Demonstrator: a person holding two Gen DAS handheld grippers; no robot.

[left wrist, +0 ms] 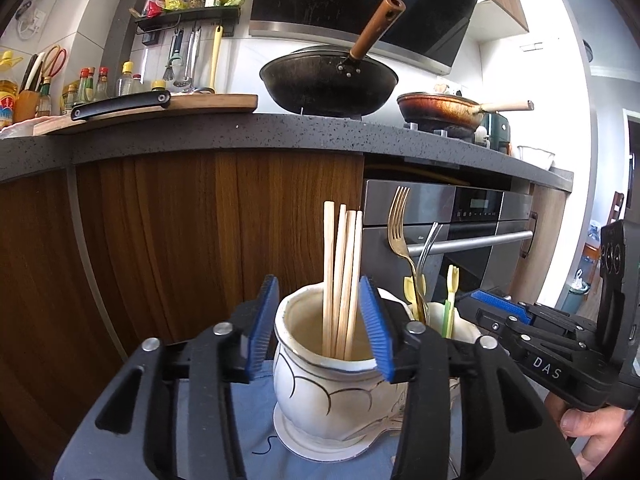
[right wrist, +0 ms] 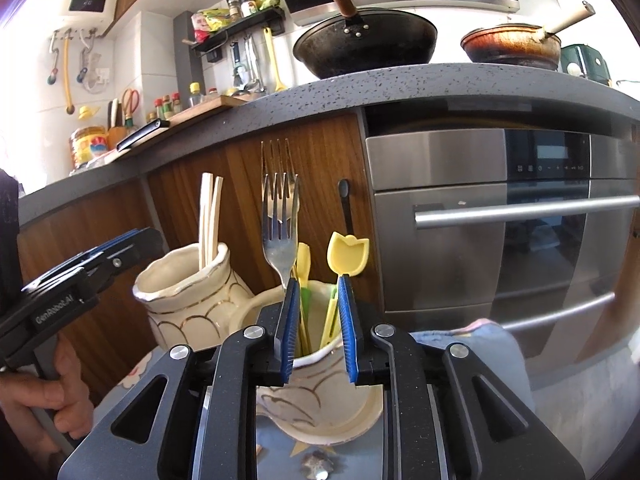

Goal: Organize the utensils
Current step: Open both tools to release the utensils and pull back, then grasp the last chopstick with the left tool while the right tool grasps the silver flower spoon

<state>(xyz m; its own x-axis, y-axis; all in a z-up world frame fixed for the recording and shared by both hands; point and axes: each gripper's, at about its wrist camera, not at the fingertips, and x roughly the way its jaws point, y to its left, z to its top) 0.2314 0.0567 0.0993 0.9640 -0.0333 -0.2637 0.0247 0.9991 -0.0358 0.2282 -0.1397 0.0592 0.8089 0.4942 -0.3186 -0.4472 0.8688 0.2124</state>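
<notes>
Wooden chopsticks (left wrist: 342, 280), four of them, stand upright in a cream ceramic jar (left wrist: 320, 392) with thin gold scallop lines; this jar is the landmark. Left gripper (left wrist: 320, 328) sits at the jar's mouth, blue pads (left wrist: 264, 320) parted either side of the chopsticks, not pressing them, nothing held. Just right of the jar, a second cream jar (right wrist: 320, 400) of the same pattern, holding a steel fork (right wrist: 280, 220) tines up, a gold fork (left wrist: 400, 232), and yellow plastic picks, one with a tulip-shaped head (right wrist: 347, 254). Right gripper (right wrist: 318, 328) is over that second jar's rim, jaws a little apart around the pick stems; the fork's neck passes just by the left pad, contact cannot be told, no clear grip on anything. Both jars rest on a blue cloth (left wrist: 224, 420). A hand (right wrist: 44, 392) holds the left gripper's handle, left of the jar. Behind the jar, wood-grain cabinet door (left wrist: 168, 232); to its right, a stainless oven (right wrist: 500, 220) with bar handle. Above the jar, a dark speckled countertop (left wrist: 280, 136) carrying a black wok (left wrist: 328, 84) with wooden handle, a rusty-brown pan (left wrist: 440, 110), a cutting board (left wrist: 160, 108), and sauce bottles (left wrist: 92, 84) at far left.
</notes>
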